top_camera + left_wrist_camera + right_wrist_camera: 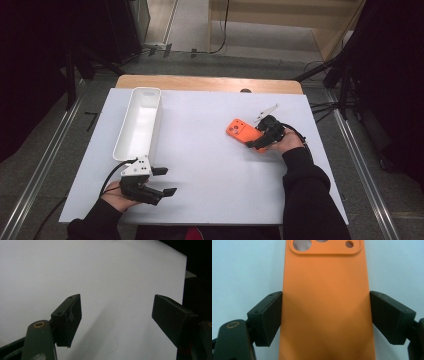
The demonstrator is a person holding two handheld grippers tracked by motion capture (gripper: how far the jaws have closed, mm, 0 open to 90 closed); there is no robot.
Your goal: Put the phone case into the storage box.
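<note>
An orange phone case [240, 130] [325, 290], back side up with its camera cut-outs at the far end, sits right of the table's middle. My right gripper [253, 140] [325, 312] straddles its near half, one black jaw pressed against each long edge, so it is shut on the case. I cannot tell if the case is lifted or resting on the sheet. My left gripper [167, 181] [116, 307] hovers near the front left edge, open, with bare white sheet between its jaws.
A long white tray [145, 91] lies lengthwise at the back left, just beyond the left gripper. A white sheet [210, 170] covers the wooden table [200, 82]. Dark stands and cables flank the table on both sides.
</note>
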